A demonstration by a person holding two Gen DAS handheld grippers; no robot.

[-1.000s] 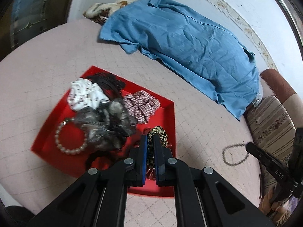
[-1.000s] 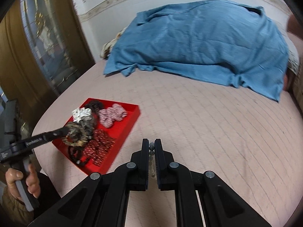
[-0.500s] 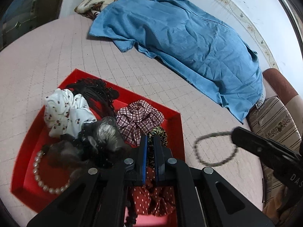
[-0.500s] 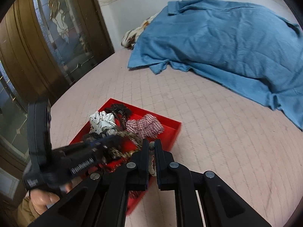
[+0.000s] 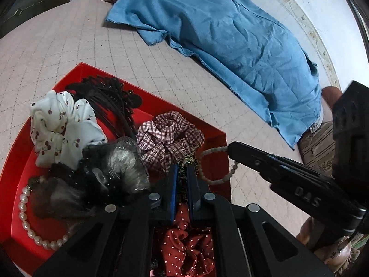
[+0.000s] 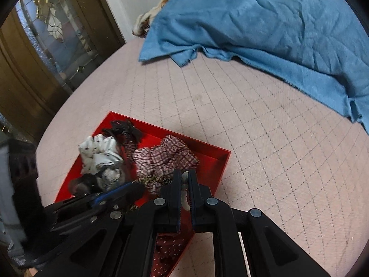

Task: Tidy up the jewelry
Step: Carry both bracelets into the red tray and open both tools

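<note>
Overhead, pale beaded bracelet looped beside red tray corner.

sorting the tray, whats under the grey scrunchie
A pearl bracelet runs under the grey scrunchie on the red tray; part of its loop is covered. What else lies beneath is hidden.

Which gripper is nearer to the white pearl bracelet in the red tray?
Left. The left gripper is shut on a leopard scrunchie above the tray holding the pearl bracelet. The right gripper, carrying a grey bead bracelet, is at the opposite rim.
</note>
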